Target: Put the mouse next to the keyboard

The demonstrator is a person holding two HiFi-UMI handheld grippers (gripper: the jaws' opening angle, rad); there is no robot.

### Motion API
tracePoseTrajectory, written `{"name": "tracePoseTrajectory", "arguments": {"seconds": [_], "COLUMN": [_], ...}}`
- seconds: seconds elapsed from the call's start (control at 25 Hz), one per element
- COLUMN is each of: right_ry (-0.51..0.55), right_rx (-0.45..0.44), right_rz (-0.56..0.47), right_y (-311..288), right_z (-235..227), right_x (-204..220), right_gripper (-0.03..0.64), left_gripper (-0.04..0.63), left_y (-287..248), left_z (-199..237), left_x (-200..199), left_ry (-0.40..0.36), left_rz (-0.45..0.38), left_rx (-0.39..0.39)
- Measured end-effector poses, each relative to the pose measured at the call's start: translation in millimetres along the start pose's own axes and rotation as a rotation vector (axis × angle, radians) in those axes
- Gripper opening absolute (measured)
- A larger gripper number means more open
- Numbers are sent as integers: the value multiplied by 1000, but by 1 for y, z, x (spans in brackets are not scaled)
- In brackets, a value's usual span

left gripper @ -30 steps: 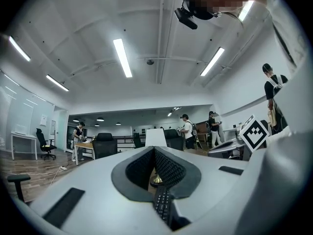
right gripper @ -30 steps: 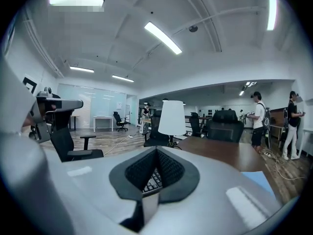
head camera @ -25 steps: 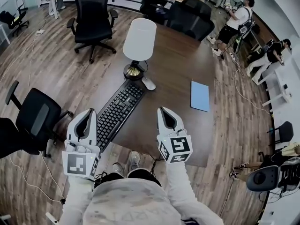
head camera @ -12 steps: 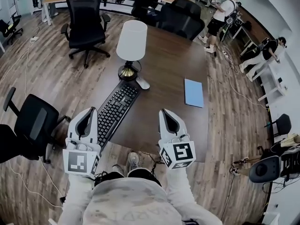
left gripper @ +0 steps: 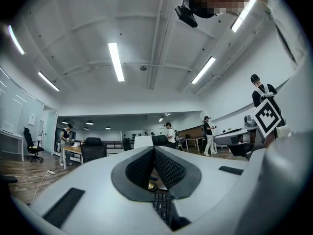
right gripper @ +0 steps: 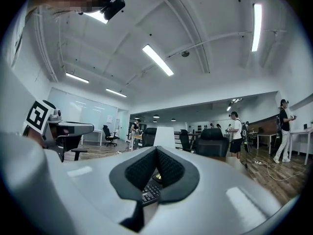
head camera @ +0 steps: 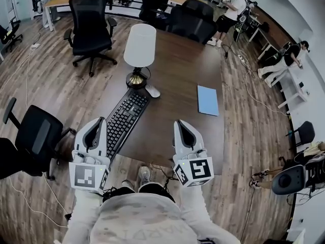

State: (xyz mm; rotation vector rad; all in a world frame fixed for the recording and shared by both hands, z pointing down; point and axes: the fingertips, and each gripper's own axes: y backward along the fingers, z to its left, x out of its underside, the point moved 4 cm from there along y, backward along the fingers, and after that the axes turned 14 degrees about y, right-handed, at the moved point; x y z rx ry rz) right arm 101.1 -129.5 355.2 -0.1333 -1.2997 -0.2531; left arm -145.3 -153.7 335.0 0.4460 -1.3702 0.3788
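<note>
**White mouse [head camera: 152, 91] lies by the lamp base; both grippers closed on nothing**

Dark brown wood makes up the large table [head camera: 177, 67] that carries everything. A long black keyboard [head camera: 124, 118] lies slantwise close to the table's left edge, its near end by the near-left corner. At its far end stands a lamp with a white cylindrical shade and a brass foot [head camera: 139, 47]. The small, oval mouse rests on the wood just to the right of that foot and just beside the keyboard's far right corner. A flat light-blue rectangular pad [head camera: 207, 100] lies well apart from these, toward the table's right edge.

The white left gripper [head camera: 95, 121] is held over the near edge, above the keyboard's near end. Its ribbed black pads [left gripper: 166, 168] meet at the tip with nothing between them. The white right gripper [head camera: 179, 122] hangs over the near edge too, level with the left one. Its jaws are likewise pressed together and hold nothing.
</note>
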Motion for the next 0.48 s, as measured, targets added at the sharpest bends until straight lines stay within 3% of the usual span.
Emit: {"name": "tracePoseTrajectory", "arguments": {"seconds": [0.48], "right_ry": [11], "right_rx": [-1], "right_rz": [-23], "right_y": [-7], "right_z": [-1], "right_x": [-14], "right_gripper": [9], "left_gripper": [6], "left_y": [-6], "left_z": [3], "left_x": [-5], "left_ry": [7], "left_rz": [-2], "left_rx": [3]}}
